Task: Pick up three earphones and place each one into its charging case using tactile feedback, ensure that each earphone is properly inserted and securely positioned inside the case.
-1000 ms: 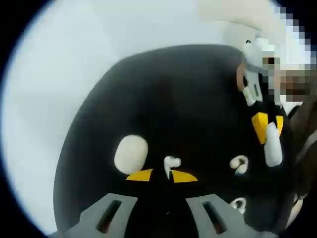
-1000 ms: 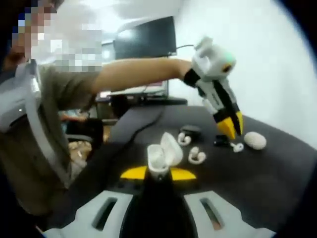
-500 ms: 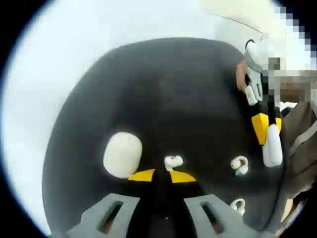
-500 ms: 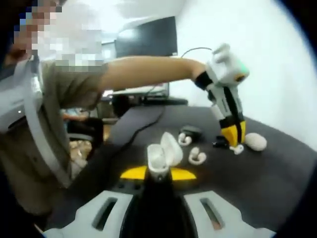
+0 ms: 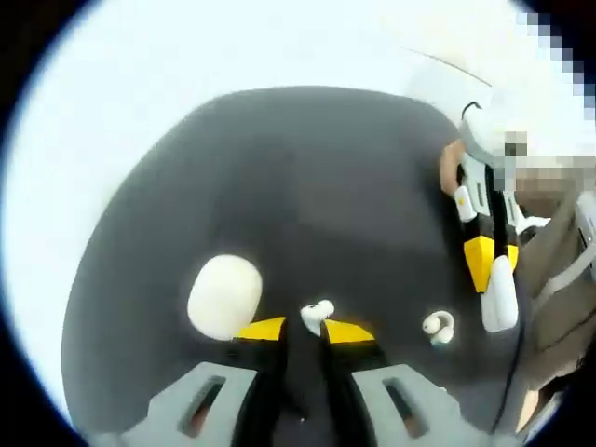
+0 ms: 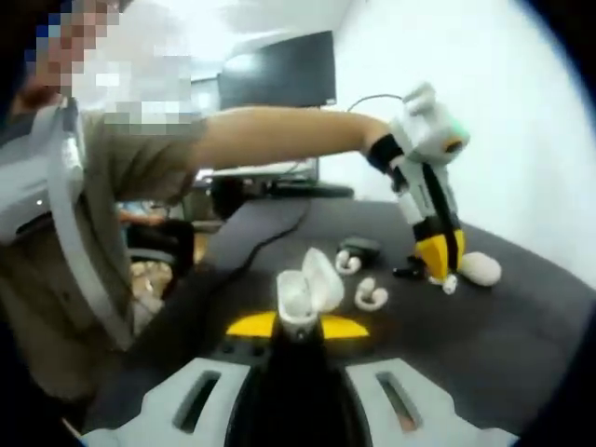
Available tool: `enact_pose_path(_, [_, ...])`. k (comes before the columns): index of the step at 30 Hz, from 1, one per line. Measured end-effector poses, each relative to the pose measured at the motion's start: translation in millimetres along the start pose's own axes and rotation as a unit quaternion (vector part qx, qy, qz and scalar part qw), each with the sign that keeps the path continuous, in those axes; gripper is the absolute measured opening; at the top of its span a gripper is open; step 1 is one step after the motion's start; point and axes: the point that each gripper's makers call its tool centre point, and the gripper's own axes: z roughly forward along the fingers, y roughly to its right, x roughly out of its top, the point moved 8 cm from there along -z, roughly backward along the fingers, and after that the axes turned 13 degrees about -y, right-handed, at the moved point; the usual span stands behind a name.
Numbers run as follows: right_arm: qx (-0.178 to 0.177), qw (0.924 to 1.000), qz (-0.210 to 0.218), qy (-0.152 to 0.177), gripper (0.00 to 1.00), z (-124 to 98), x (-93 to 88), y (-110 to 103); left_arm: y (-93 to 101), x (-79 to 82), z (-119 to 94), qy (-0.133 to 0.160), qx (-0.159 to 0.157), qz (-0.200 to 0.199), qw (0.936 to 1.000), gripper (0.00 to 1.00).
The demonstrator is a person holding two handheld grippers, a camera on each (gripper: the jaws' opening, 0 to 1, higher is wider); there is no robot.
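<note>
My left gripper is low over the black table, open by a narrow gap. A small white earbud lies on the table at its yellow tips. In the right gripper view the same left gripper stands tip-down on that earbud. My right gripper is shut on an open white charging case, lid up. That case also hangs from the right gripper at the right of the left gripper view. Two ear-hook earphones lie on the table.
A closed white oval case lies beside the earbud. A dark case and a small black item lie farther back. One ear-hook earphone lies right of my left jaws. The person's arm reaches across.
My left gripper has come down from above the table until its tips stand at the earbud. The right gripper has stayed put with the open case.
</note>
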Motion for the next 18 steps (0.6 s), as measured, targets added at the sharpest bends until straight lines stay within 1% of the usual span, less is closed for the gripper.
enact_pose_path(2, [0.0, 1.0, -0.001, 0.0, 0.17, 0, -0.1, 0, 1.7, 1.5, 2, 0.016, -0.013, -0.002, 0.9998, 0.14])
enact_pose_path(3, [0.0, 1.0, -0.001, 0.0, 0.17, 0, -0.1, 0, -0.4, 1.8, 2, 0.019, -0.015, -0.007, 0.9997, 0.14])
enact_pose_path(7, [0.0, 1.0, -0.002, 0.0, 0.17, 0, -0.3, 0, -3.7, -0.9, 7, 0.011, -0.015, -0.007, 0.9998, 0.12])
enact_pose_path(9, [0.0, 1.0, -0.002, 0.0, 0.17, 0, -0.4, 0, -1.9, -1.5, 10, 0.018, -0.025, -0.003, 0.9995, 0.12])
enact_pose_path(11, [0.0, 1.0, -0.003, 0.0, 0.17, 1, -0.4, 0, -1.3, 0.7, 11, 0.032, -0.029, -0.008, 0.999, 0.11])
enact_pose_path(15, [0.001, 1.0, -0.004, 0.001, 0.17, 1, -0.6, 1, -1.8, 0.1, 12, 0.035, -0.028, -0.012, 0.9989, 0.1])
enact_pose_path(18, [0.002, 1.0, -0.003, 0.001, 0.17, 1, -0.6, 1, -0.2, -3.7, 10, 0.049, -0.021, -0.019, 0.9984, 0.09])
